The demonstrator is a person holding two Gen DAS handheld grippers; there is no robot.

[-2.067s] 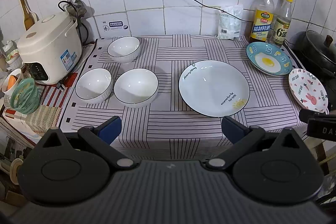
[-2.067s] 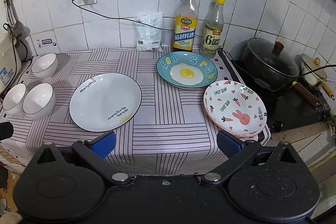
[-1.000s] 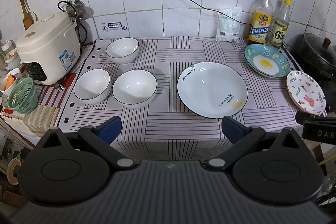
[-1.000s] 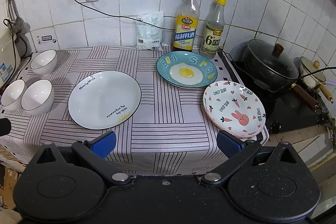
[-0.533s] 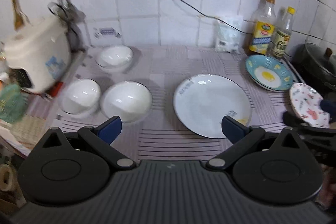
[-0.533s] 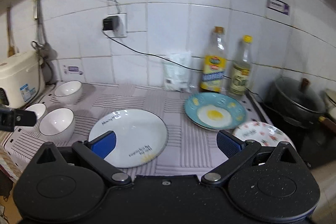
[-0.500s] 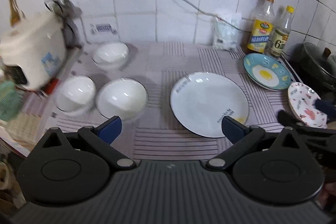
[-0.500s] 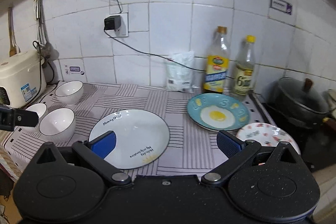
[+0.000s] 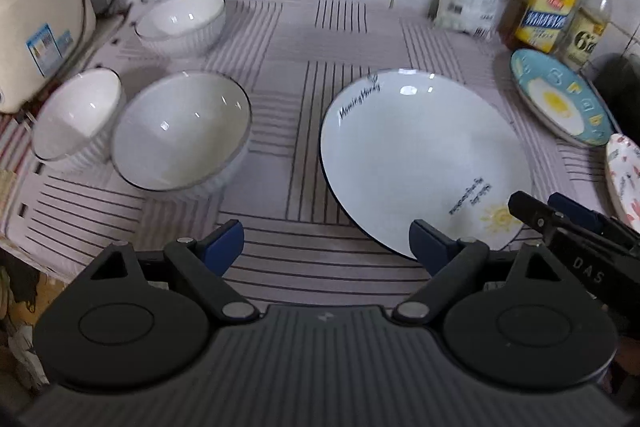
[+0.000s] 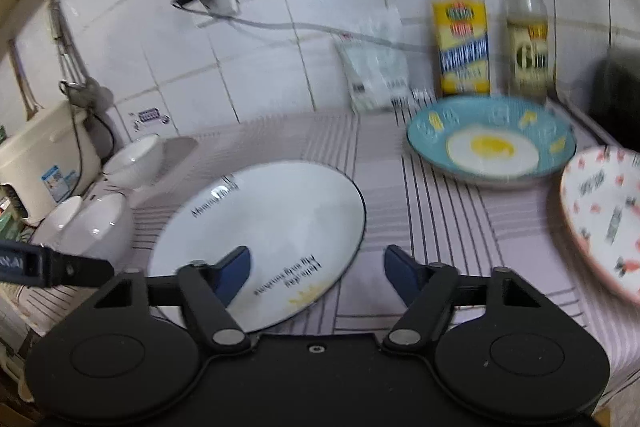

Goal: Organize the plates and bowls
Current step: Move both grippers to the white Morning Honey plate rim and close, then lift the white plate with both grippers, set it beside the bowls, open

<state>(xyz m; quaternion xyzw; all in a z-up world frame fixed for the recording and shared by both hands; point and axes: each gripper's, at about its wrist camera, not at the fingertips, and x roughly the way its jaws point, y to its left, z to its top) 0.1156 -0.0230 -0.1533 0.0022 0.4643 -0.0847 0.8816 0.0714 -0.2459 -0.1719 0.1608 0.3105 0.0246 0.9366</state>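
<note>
Three white bowls sit on the striped cloth at the left: a near one (image 9: 180, 131), one beside it (image 9: 76, 115) and a far one (image 9: 182, 17). A large white plate (image 9: 420, 155) (image 10: 272, 227) lies mid-counter, with a blue egg plate (image 9: 560, 103) (image 10: 492, 143) and a pink patterned plate (image 9: 626, 175) (image 10: 600, 211) to its right. My left gripper (image 9: 326, 241) hovers low over the cloth between the near bowl and the white plate; its jaws are closing on nothing. My right gripper (image 10: 318, 263) is over the white plate's near right rim, its jaws closing, pads touching nothing.
A rice cooker (image 9: 36, 27) stands at the far left. Against the tiled wall at the back right are a white bag (image 9: 468, 3) and two bottles (image 9: 548, 7). A dark pot (image 9: 620, 87) sits past the counter's right end. The cloth's front edge lies close below both grippers.
Both grippers have dropped toward the counter and moved in on the white plate, so the dishes look larger. Both pairs of jaws have narrowed, the right more. No dish has moved.
</note>
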